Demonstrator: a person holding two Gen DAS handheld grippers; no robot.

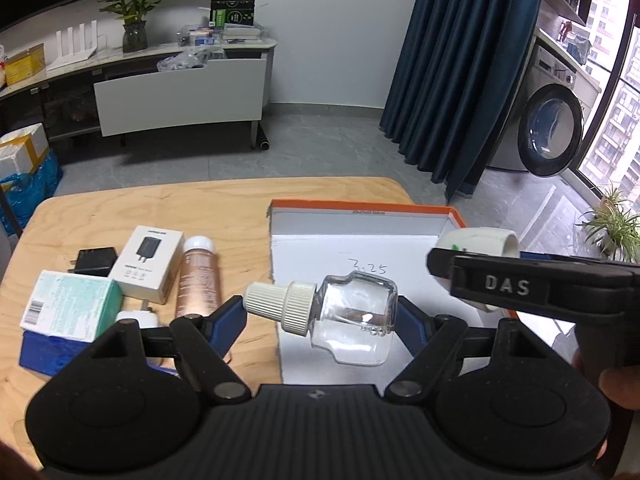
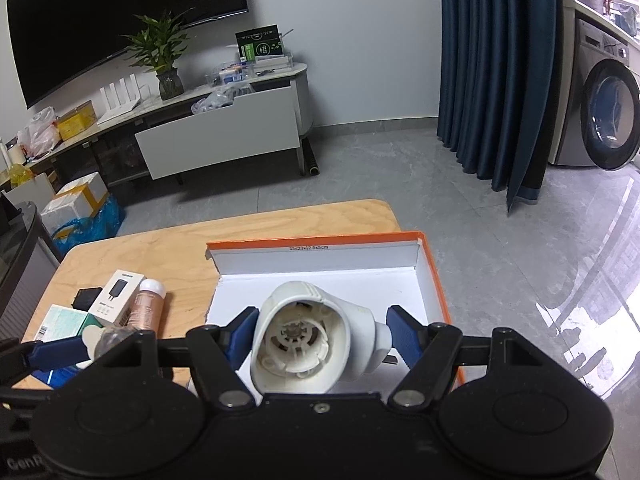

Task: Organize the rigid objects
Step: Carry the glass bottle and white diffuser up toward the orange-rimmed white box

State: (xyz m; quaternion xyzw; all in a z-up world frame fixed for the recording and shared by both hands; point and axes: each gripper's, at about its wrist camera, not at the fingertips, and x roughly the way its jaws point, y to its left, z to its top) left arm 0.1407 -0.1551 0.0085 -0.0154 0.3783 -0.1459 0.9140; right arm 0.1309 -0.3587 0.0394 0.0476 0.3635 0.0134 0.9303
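Left gripper (image 1: pixel 320 316) fingers clamp the clear bottle (image 1: pixel 352 316), cap at nine o'clock; right gripper (image 2: pixel 320 334) fingers grip the white hair dryer (image 2: pixel 308 336) over the orange-rimmed box (image 2: pixel 434 276).

Both wrist views look forward, close above the table (image 1: pixel 120 208), sharing the orange box (image 2: pixel 432 264).

White wall (image 2: pixel 340 20) behind; large dark TV (image 2: pixel 100 20) mounted at left. Low media cabinet (image 2: pixel 224 136) stood below, white front panel, cluttered top with potted plant (image 2: pixel 162 54) in glass vase. Boxes and blue bag (image 2: pixel 86 224) lay on floor near cabinet's left end. Grey tiled floor (image 2: pixel 380 168), glossy toward right. Dark blue curtain (image 2: pixel 492 72) hung floor-length. Washing machine (image 2: pixel 600 112) beyond curtain. Daylight came through tall window (image 1: pixel 616 120); green plants (image 1: pixel 616 224) at its foot. Light wooden desk (image 2: pixel 168 248) in foreground.
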